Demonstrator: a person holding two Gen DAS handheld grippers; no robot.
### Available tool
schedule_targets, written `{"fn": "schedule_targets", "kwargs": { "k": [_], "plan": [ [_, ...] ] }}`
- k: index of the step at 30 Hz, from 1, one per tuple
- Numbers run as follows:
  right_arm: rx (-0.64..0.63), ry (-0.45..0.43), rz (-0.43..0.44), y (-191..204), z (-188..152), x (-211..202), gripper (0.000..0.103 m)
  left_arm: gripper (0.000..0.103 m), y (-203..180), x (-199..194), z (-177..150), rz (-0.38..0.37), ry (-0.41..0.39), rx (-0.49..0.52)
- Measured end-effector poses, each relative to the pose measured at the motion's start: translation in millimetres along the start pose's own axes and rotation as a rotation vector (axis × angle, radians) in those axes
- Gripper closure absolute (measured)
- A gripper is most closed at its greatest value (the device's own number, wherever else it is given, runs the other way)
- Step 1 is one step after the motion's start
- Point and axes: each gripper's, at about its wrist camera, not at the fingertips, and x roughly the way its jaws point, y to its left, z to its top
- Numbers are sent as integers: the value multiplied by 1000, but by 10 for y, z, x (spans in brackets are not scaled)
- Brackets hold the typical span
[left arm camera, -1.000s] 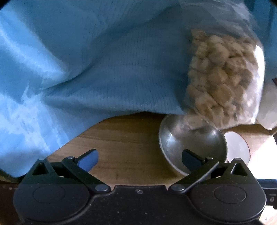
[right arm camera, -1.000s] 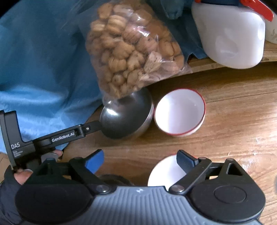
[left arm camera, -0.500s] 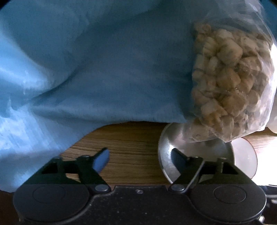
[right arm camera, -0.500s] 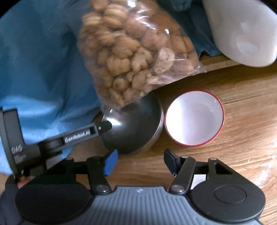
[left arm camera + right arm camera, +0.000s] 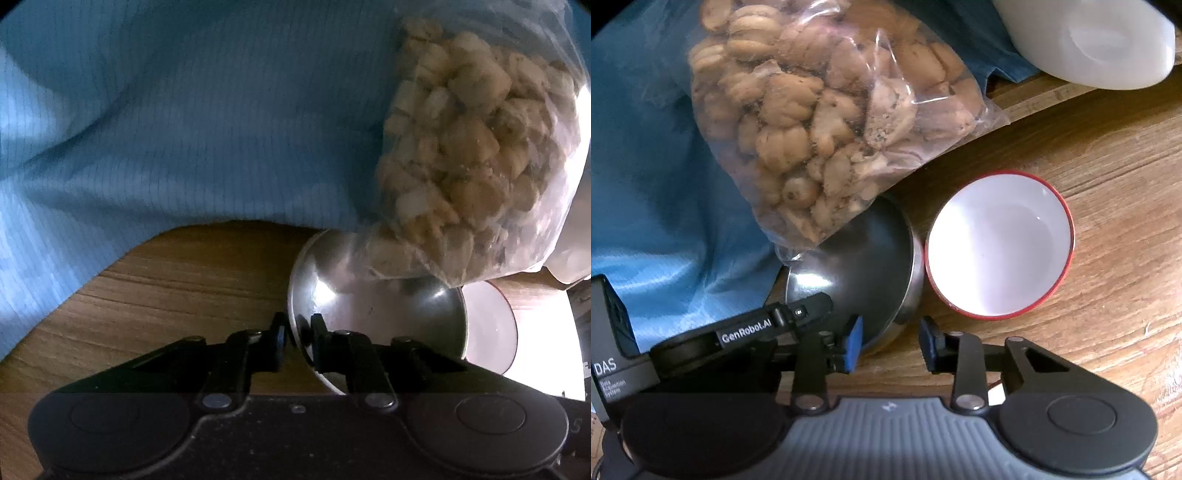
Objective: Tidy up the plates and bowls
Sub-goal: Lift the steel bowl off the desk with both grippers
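Bowls: one steel [image 5: 871,258], one white [image 5: 999,245] (red-rimmed).

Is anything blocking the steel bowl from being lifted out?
Yes. The bag of cookies overhangs the steel bowl and dips into its far side, so it may drag as the bowl lifts. The left gripper is closing on the near rim. The red-rimmed bowl sits close beside it.

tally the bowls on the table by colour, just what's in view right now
Steel: 1, the steel bowl under the bag of biscuits
White with a red rim: 1, the red-rimmed bowl beside it
Total: 2
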Motion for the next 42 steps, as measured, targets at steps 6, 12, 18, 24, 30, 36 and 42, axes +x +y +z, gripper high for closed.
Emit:
{"fn": "schedule_targets", "kwargs": {
  "k": [6, 12, 18, 24, 30, 36, 42],
  "plan": [
    [-28, 39, 31, -93, 9, -55, 72, 88, 86, -6, -111, -9, 3, -39],
    [-65, 71, 38, -99, -73, -56, 74, 88, 85, -95, -275, 10, -9, -59],
    [-95, 98, 72, -94, -197, -127, 74, 88, 28, -190, -388, 36, -29, -66],
    [-128, 109, 96, -27, -252, -183, 74, 88, -164, -312, -517, 64, -46, -88],
    [-152, 114, 113, -51, -298, -306, 74, 88, -188, -459, -592, 80, -67, -77],
    [-161, 115, 129, -123, -322, -496, 74, 88, -182, -617, -619, 74, -80, -78],
    [-171, 102, 141, -251, -307, -795, 74, 88, -392, -771, -685, 58, -119, -47]
  ]
}}
